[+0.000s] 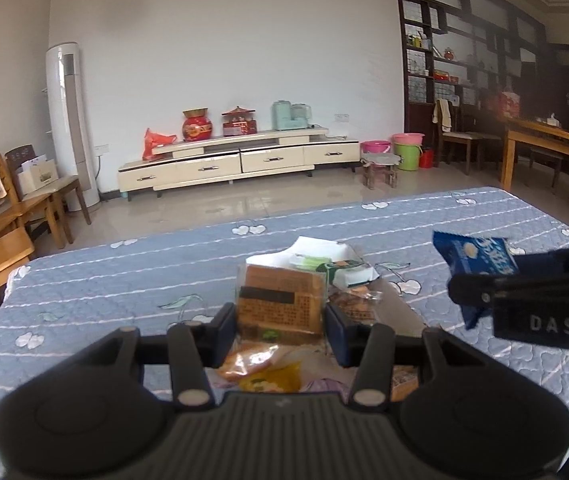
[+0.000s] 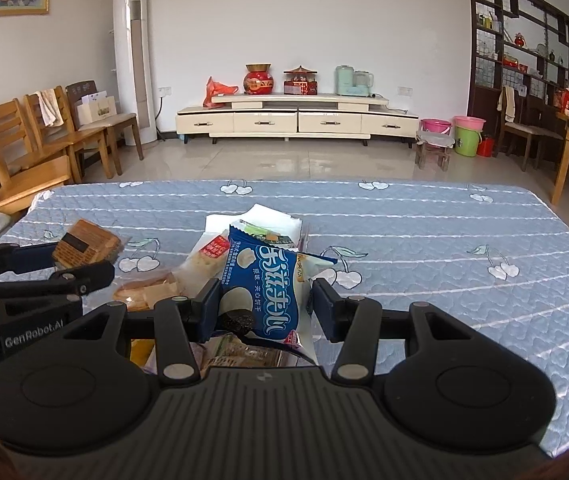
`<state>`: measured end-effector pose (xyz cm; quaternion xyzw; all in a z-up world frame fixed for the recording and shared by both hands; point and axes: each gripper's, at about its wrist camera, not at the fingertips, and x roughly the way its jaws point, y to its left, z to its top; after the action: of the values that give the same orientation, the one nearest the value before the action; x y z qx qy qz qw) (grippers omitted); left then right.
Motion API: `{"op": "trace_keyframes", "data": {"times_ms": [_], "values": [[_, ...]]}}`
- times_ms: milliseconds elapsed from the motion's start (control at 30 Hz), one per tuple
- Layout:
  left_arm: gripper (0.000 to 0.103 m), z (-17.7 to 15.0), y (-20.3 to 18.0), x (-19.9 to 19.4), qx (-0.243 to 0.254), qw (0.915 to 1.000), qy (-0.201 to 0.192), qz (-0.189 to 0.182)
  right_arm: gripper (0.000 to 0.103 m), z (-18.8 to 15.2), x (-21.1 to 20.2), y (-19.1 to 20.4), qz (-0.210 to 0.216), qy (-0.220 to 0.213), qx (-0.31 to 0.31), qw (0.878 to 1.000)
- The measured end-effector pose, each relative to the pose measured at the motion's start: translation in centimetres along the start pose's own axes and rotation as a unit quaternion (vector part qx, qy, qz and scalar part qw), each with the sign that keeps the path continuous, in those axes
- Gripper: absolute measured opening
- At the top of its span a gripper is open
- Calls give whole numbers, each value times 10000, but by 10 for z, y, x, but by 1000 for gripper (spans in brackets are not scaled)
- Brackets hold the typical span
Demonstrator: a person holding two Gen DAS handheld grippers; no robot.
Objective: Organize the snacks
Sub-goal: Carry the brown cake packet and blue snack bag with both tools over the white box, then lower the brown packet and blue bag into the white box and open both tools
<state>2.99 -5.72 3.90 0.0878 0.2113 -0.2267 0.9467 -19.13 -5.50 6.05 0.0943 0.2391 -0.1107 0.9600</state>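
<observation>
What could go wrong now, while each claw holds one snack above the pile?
1. The blue packet is soft; it might slide from the right claw.
2. The brown snack in the left claw could drop onto the pile.
3. The two claws are close and may collide.

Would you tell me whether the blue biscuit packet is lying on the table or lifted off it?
Lifted: the blue biscuit packet is clamped in the right gripper, above the snack pile.
</observation>
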Motion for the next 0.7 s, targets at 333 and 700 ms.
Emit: {"op": "trace_keyframes", "data": {"times_ms": [333,700], "values": [[47,-2,-11,19,30,9998,161,-138,61,7,38,6,94,175,34,9998],[47,-3,-20,30,51,9993,255,-286,101,18,54,-3,281,-89,143,9995]]}}
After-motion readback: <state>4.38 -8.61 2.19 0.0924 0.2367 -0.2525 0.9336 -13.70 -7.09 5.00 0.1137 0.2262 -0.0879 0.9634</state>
